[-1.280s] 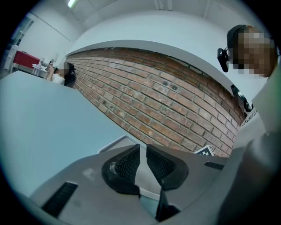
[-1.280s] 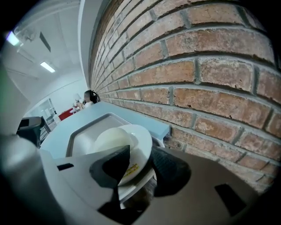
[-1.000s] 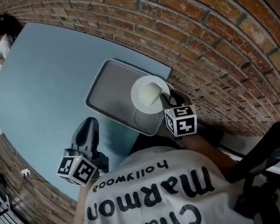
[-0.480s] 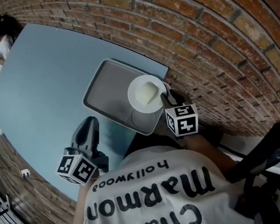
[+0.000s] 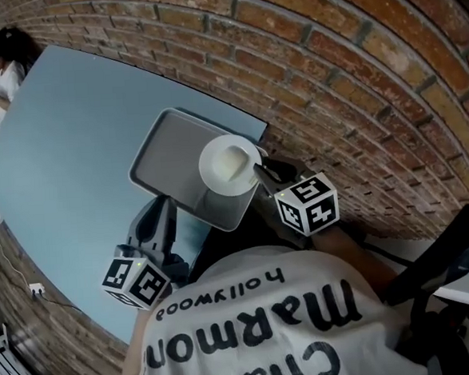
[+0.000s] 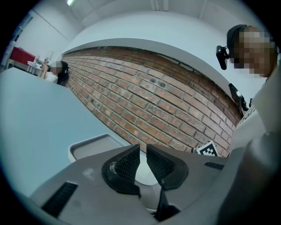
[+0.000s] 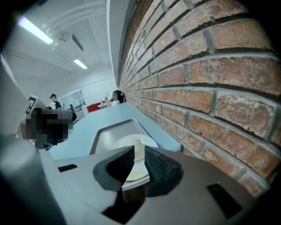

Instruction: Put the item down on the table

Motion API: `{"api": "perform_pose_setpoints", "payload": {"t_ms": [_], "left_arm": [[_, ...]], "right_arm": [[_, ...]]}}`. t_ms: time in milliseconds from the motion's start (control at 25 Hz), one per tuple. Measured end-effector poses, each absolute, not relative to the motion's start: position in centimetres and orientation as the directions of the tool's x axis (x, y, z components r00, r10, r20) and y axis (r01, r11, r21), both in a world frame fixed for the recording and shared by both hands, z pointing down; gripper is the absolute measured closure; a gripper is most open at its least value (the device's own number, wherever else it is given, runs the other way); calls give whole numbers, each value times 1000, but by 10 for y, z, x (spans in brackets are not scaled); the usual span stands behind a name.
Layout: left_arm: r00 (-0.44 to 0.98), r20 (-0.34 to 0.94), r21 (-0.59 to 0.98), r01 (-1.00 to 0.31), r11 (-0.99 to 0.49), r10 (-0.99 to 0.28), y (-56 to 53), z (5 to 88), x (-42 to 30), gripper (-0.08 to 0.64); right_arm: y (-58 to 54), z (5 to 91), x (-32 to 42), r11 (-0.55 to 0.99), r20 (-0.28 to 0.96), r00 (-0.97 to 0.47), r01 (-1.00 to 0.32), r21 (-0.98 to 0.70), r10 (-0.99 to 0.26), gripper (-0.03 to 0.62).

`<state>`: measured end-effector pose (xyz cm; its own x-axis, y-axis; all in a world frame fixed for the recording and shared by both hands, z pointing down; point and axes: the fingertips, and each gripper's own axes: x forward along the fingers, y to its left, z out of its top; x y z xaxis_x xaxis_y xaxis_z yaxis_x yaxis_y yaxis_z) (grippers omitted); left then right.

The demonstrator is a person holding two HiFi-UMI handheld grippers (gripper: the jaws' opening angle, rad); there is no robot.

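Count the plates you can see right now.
1. The white plate is held over the grey tray's near corner, its rim between the right gripper's jaws, which have just been closing. None appears hidden.

- The plate (image 5: 229, 165) is white, round and shallow, with a raised rim and a glossy middle.
- One edge of its rim sits between the pads of the right gripper (image 5: 260, 171), whose jaws have just been closing on it.
- From that grip, it reaches out ahead of the jaws, close to level. It is held clear of the grey tray (image 5: 156, 152) just below, where its shadow falls.
- The table (image 5: 56, 155) is pale blue and flat, and lies below and ahead of that gripper.
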<state>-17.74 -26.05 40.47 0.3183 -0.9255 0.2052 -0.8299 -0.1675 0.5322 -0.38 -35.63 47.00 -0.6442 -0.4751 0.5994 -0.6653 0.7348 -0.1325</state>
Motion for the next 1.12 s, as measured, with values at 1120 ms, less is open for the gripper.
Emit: {"api": "perform_pose_setpoints", "payload": {"t_ms": [1120], "left_arm": [[67, 214, 520, -852, 56, -975, -203, 398, -120, 509]], "right_arm": [[-362, 449, 37, 878, 553, -768, -461, -126, -324, 583]]}}
